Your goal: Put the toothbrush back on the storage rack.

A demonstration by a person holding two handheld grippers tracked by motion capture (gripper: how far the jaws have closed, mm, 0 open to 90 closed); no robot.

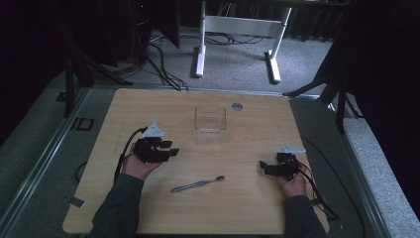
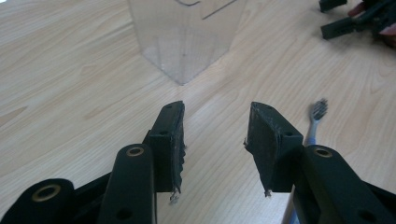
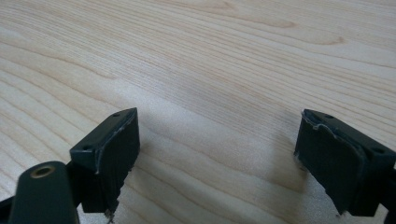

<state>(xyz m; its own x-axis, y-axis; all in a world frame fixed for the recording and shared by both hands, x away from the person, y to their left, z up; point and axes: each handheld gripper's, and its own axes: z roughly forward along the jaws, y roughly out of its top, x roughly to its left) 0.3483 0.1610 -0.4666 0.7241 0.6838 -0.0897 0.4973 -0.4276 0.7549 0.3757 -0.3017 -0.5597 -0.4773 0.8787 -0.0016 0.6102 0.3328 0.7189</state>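
Two grippers rest apart on the table (image 1: 247,208): left gripper (image 1: 168,148) open, right gripper (image 1: 263,167) wide; toothbrush (image 1: 197,184) between, box (image 1: 210,125) far.

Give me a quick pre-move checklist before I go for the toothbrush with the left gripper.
1. Left gripper open, nothing between its jaws: ok.
2. Right gripper open, jaws wide over bare wood: ok.
3. Toothbrush free on the table, lying flat between the two hands, untouched: ok.
4. Left gripper lined up on the toothbrush: not ok; in the left gripper view its bristle head sits off beyond the right-hand jaw, not in the gap.
5. Clear container upright and apart from both grippers: ok.
6. Container empty: cannot tell for certain; its clear walls show nothing inside.
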